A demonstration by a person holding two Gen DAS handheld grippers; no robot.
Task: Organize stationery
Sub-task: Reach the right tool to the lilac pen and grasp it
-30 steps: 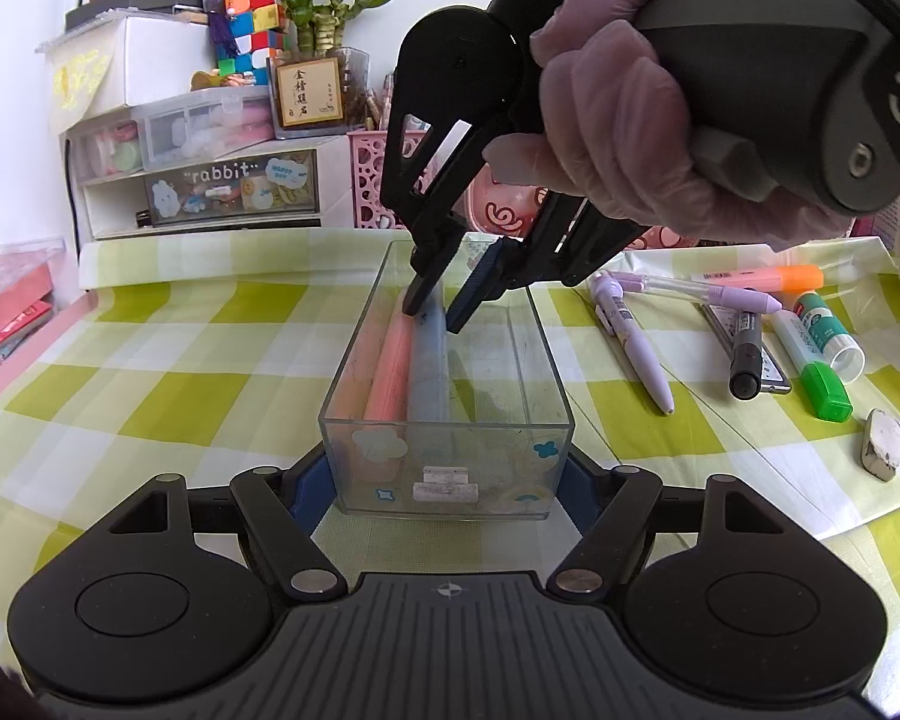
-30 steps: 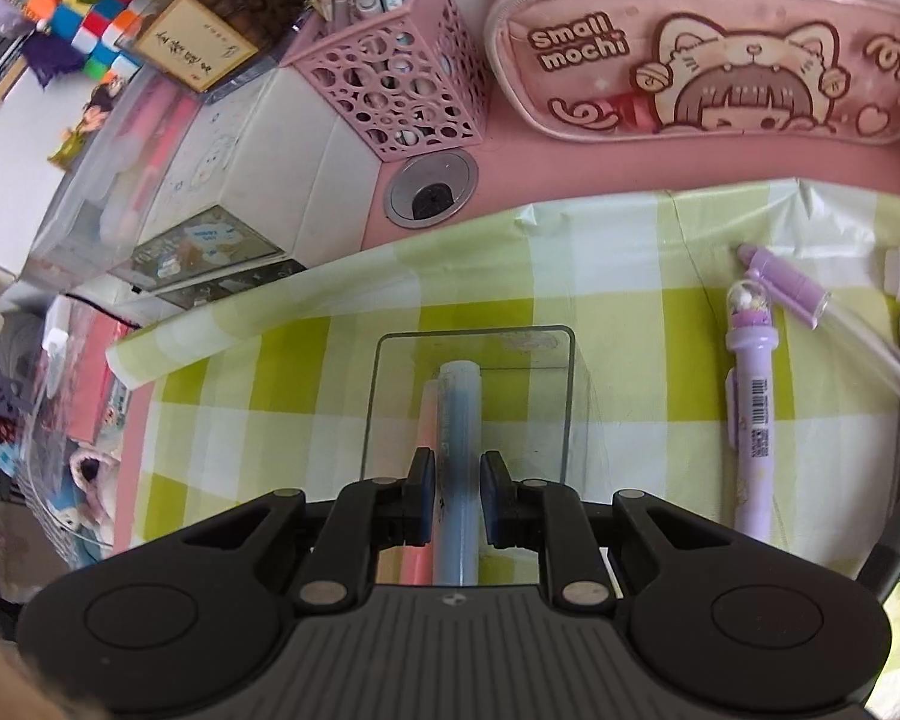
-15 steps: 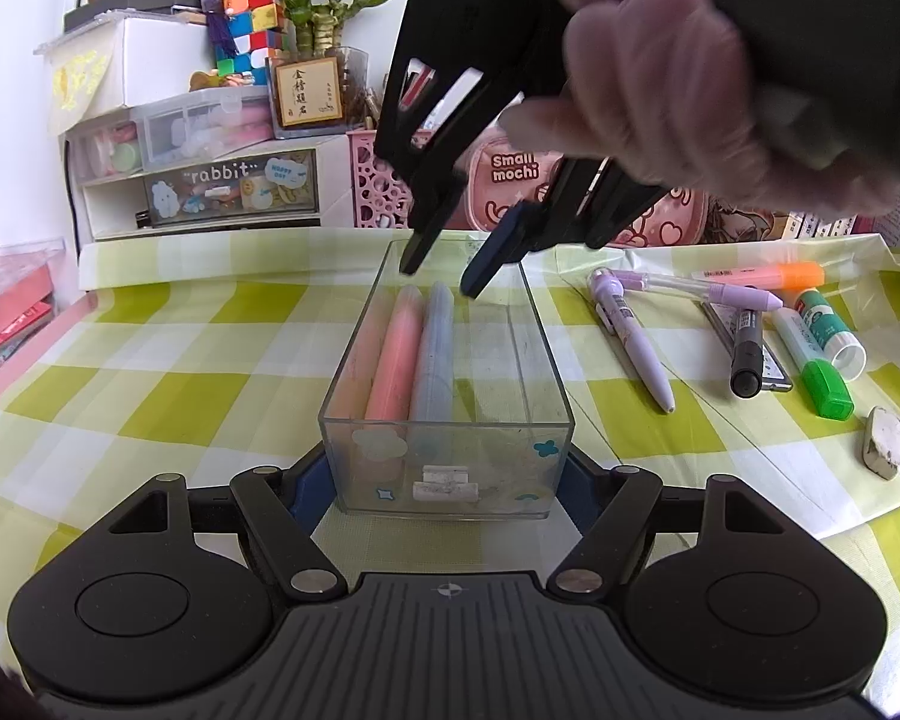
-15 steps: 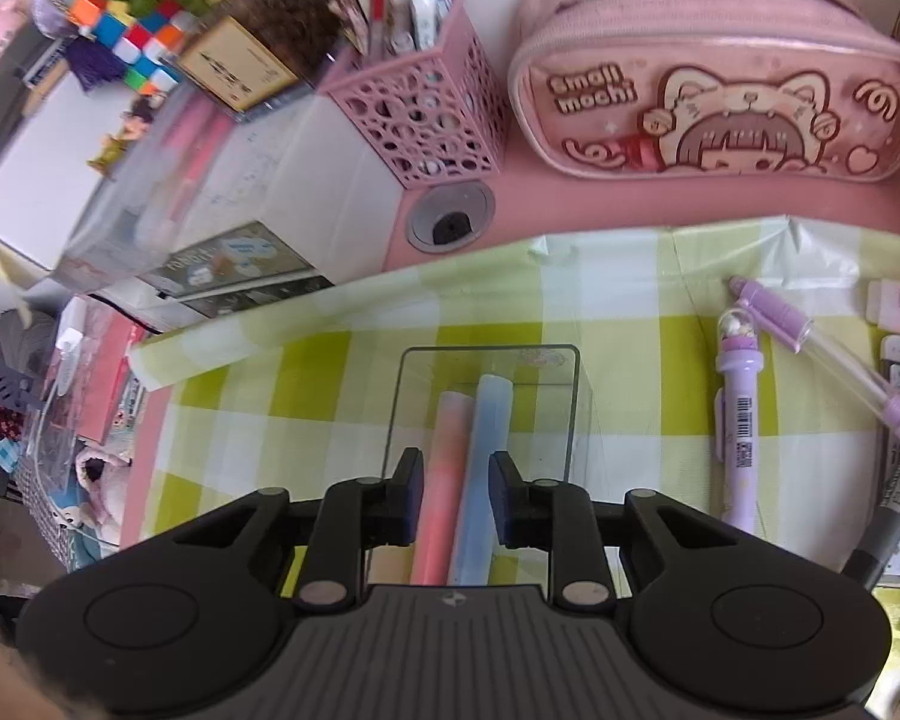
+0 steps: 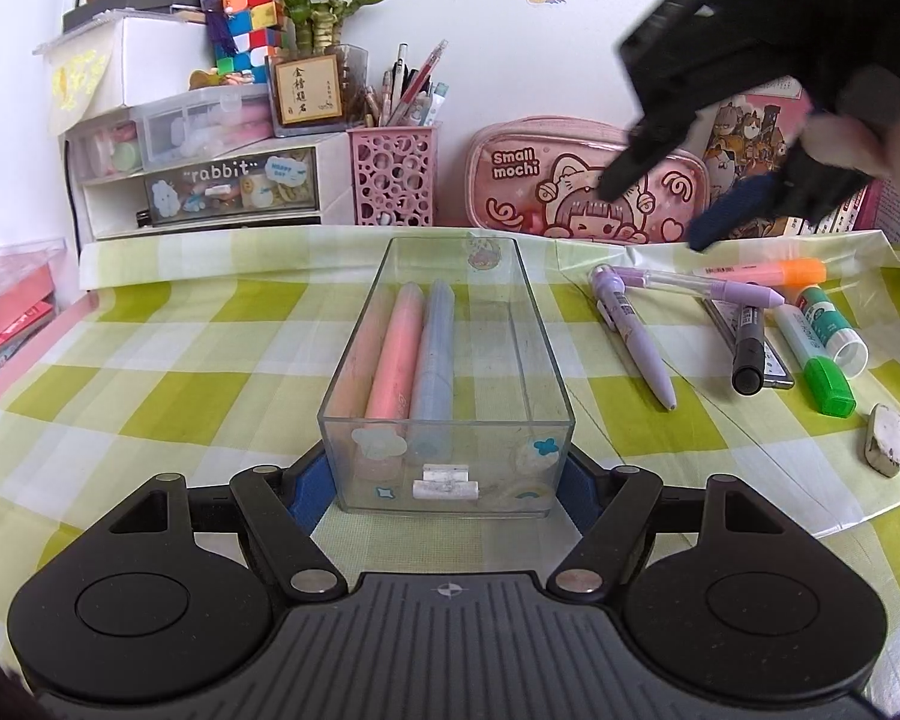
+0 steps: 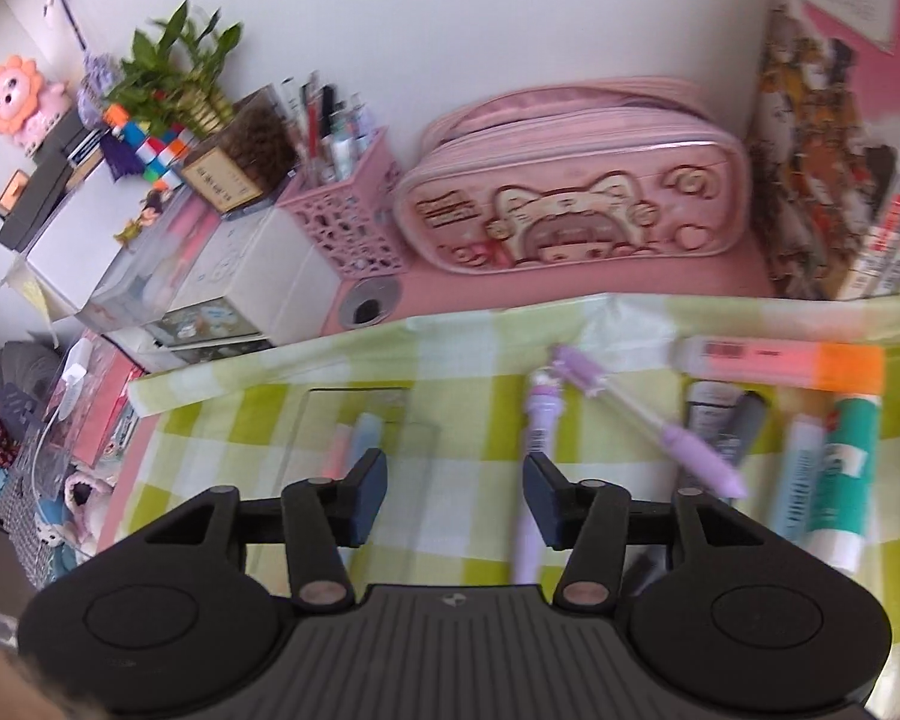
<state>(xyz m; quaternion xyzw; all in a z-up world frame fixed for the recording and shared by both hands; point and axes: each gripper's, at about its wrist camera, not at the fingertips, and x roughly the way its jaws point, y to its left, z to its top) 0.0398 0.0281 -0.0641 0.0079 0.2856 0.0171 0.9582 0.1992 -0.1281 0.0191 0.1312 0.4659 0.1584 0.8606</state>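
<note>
A clear plastic box (image 5: 540, 348) sits on the green checked cloth with a pink pen (image 5: 393, 354) and a blue pen (image 5: 437, 348) lying in it. My left gripper (image 5: 444, 480) is shut on the box's near end, one pad on each side wall. My right gripper (image 6: 455, 501) hovers above the cloth to the right of the box, its jaws opening with nothing between them; in the left wrist view it (image 5: 660, 210) hangs at the upper right. Below it lie a purple pen (image 6: 537, 420), an orange highlighter (image 6: 780, 360) and a glue stick (image 6: 846, 468).
Right of the box also lie a black marker (image 5: 748, 354), a green highlighter (image 5: 816, 366) and an eraser (image 5: 885, 438). Along the back wall stand a pink pencil case (image 5: 570, 186), a pink pen holder (image 5: 393, 180) and a drawer unit (image 5: 210, 180).
My right gripper let go of the blue pen in the box, rose and swung right over the loose pens while its jaws widened. The left gripper and box stayed still.
</note>
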